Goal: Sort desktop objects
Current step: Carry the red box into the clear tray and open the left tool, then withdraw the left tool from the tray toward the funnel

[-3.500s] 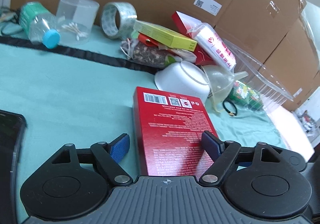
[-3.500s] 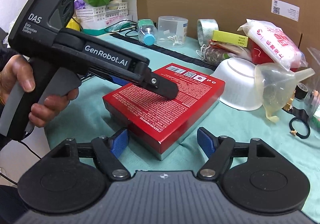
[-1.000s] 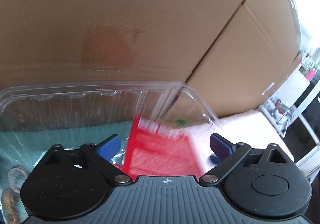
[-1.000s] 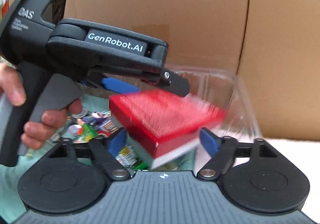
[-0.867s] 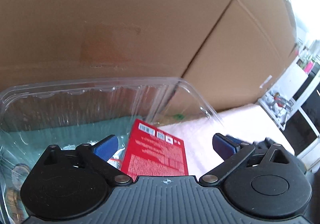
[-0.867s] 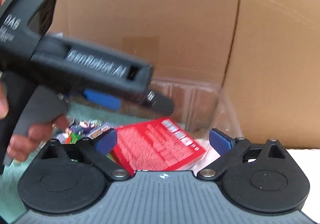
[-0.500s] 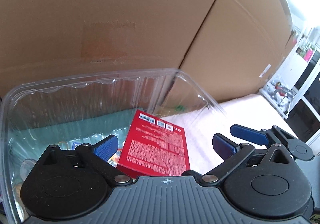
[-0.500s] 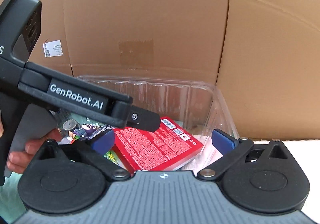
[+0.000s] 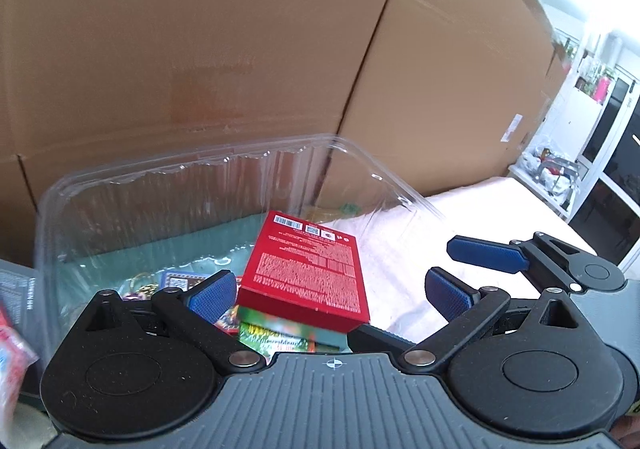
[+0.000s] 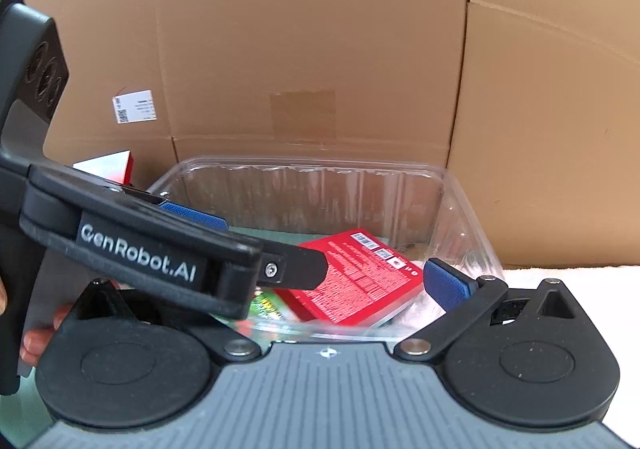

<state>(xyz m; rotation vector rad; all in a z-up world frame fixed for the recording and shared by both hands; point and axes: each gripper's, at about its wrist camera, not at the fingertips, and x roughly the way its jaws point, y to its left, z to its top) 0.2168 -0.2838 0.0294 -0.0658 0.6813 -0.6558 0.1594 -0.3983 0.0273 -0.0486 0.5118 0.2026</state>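
The red box lies flat in the clear plastic container, on top of colourful packets, one of them green. My left gripper is open just short of the box, and its pads touch nothing. My right gripper is open too, at the container's near wall, with the red box lying beyond it. The left gripper reaches across from the left and hides the right gripper's left finger. One of the right gripper's pads shows at the right.
Tall cardboard boxes stand close behind the container. A pale cloth covers the surface to the right. A red and white box stands at the left. A person's hand grips the left tool's handle.
The red box left both grippers and dropped into the clear container, where it now lies still. Both pairs of jaws widened and both grippers drew back a little.
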